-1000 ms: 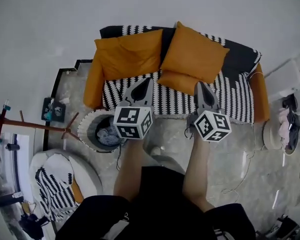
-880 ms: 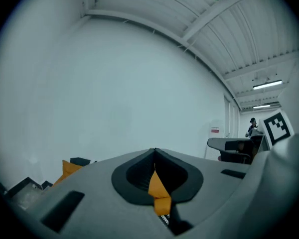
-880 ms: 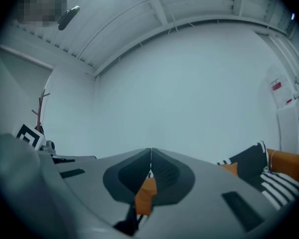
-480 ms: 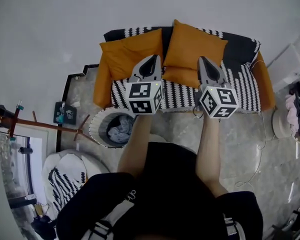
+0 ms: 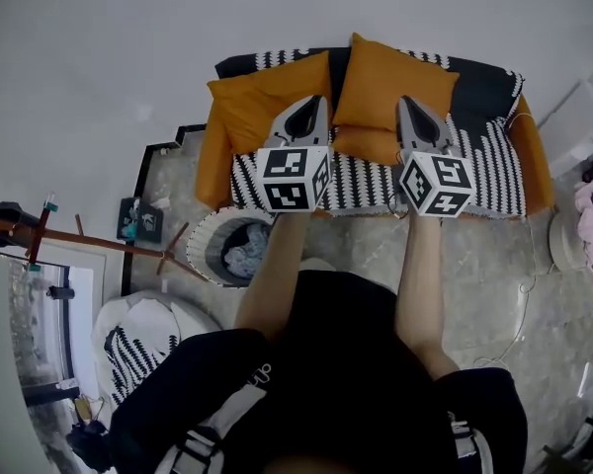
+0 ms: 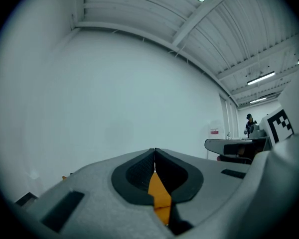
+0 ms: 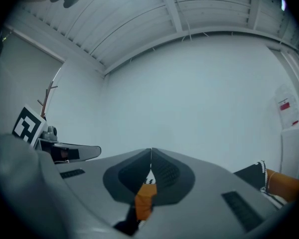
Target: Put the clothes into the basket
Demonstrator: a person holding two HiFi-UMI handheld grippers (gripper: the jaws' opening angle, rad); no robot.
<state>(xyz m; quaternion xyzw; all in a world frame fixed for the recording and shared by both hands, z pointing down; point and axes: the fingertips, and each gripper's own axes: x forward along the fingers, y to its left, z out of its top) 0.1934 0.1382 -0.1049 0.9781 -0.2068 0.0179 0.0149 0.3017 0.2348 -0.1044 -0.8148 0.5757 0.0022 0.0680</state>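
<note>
The clothes (image 5: pixel 245 262) lie bundled in the basket (image 5: pixel 198 250) on the floor just beside the sofa (image 5: pixel 474 171), whose striped seat shows no garment, so the task looks done; left gripper (image 5: pixel 310 103) and right gripper (image 5: pixel 407 103) hover level, jaws pressed together, empty

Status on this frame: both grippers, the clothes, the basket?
Left gripper and right gripper: jaws shut, empty. Pale grey clothes lying in round white woven basket. No obstruction seen.
</note>
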